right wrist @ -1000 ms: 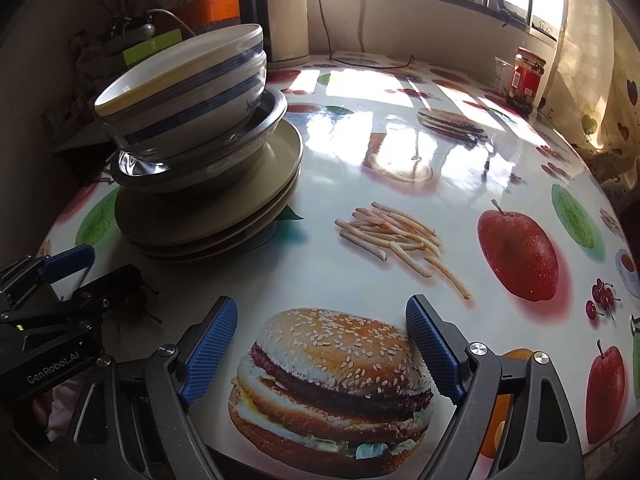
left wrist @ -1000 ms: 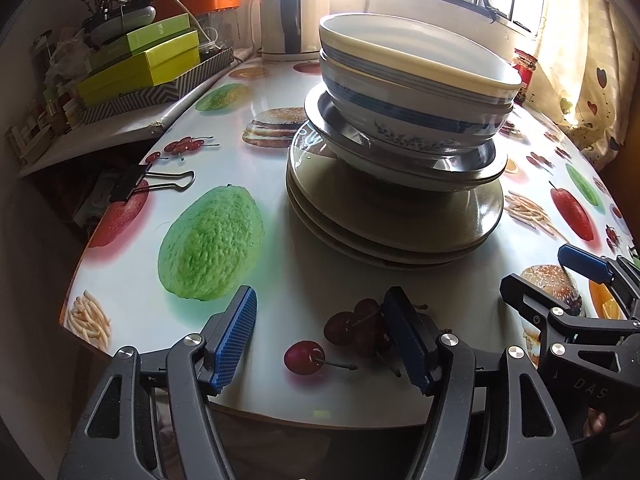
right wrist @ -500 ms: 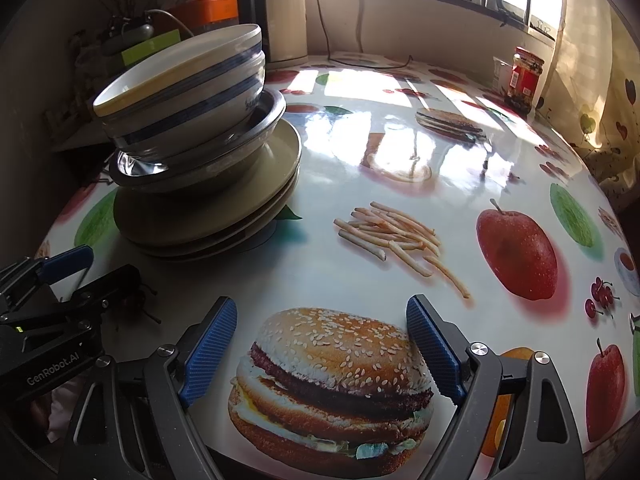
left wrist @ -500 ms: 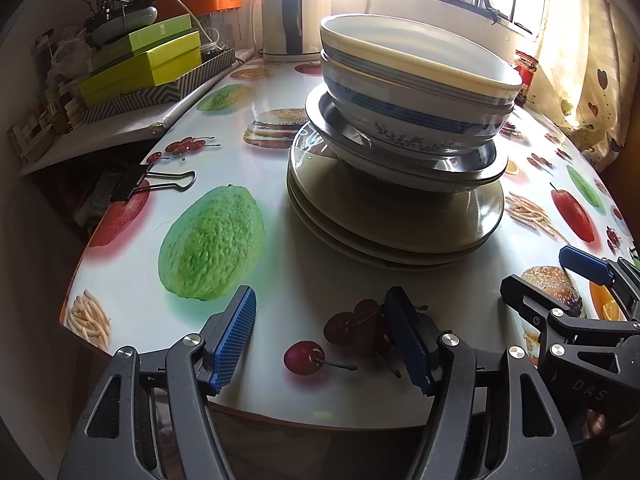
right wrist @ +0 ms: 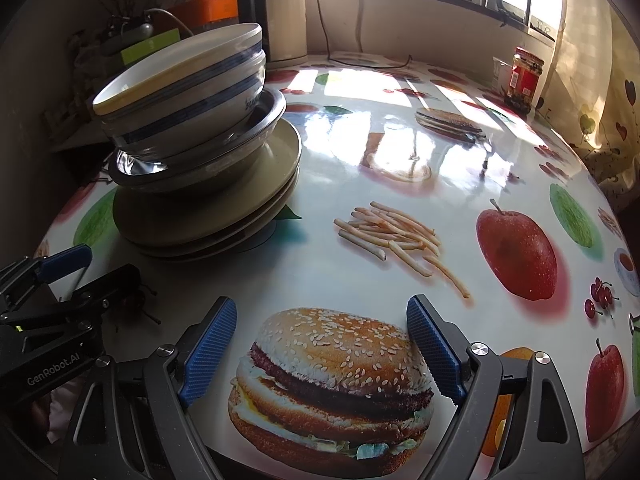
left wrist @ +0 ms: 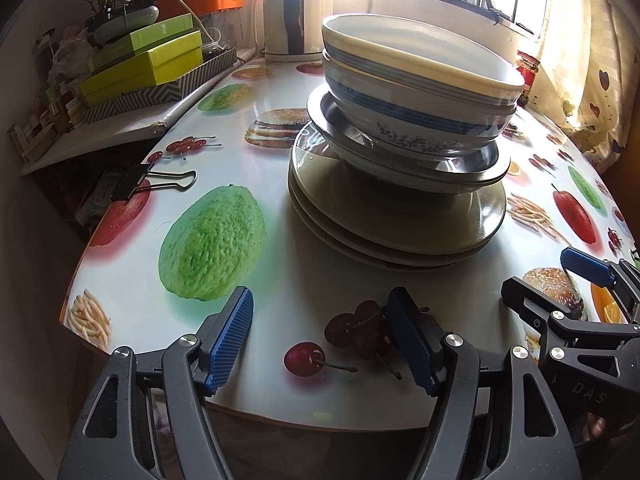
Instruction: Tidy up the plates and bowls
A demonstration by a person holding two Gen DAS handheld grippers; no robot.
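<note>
Left hand-held gripper [left wrist: 322, 336] sits low at the near edge of the counter [left wrist: 320, 280], its blue pads spread wide with nothing between them, just printed cherries on the cloth underneath. Right hand-held gripper [right wrist: 322, 354] is alongside it, also spread wide and empty, framing a printed burger on the oilcloth. Each shows up at the edge of the other's view, close together, side by side.

Ahead of the left one stands the stack: olive plates [left wrist: 400, 216] at the bottom, flat on the counter, slightly staggered so their rims don't line up. On them a metal dish [left wrist: 468, 164], and in that a blue-banded bowl [left wrist: 416, 120] with a cream-rimmed bowl [left wrist: 420, 56] nested in it. Both bowls lean, tipped toward the left side in the right wrist view. From the right gripper the whole stack is off to the left, well apart from the pads.

A black binder clip [left wrist: 132, 182] lies at the counter's left edge. Further back, green boxes [left wrist: 148, 60] are piled on a side shelf, a kettle [left wrist: 286, 12] stands by the window, and a red-labelled jar [right wrist: 526, 80] is at the far right near the curtain
</note>
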